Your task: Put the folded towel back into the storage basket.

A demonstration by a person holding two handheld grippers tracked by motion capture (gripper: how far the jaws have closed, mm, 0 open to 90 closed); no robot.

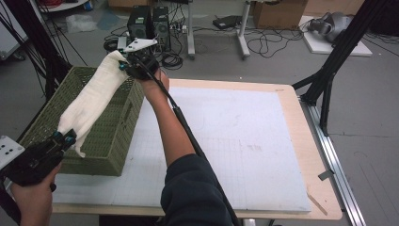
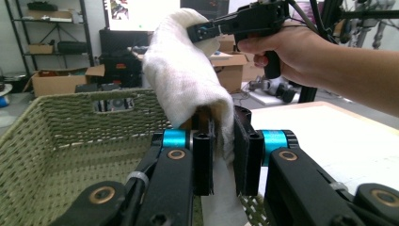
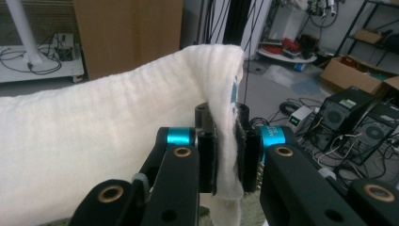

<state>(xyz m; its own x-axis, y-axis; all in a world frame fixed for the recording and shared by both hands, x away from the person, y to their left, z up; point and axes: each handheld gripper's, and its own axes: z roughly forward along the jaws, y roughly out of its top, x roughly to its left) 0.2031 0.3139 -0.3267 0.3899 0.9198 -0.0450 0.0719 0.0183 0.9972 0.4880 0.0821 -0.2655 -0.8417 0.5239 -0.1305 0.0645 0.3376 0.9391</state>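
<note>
A cream-white towel hangs stretched in the air above a green woven basket at the table's left. My left gripper is shut on the towel's near end, low at the left. My right gripper is shut on the far end, higher up over the basket's back corner. In the left gripper view the towel rises from between my jaws toward the right gripper. In the right gripper view the towel drapes over my jaws, a blue tag showing at its edge.
A white gridded mat covers the wooden table to the right of the basket. Black frame posts stand at the right. Computer towers, cables and cardboard boxes sit on the floor beyond.
</note>
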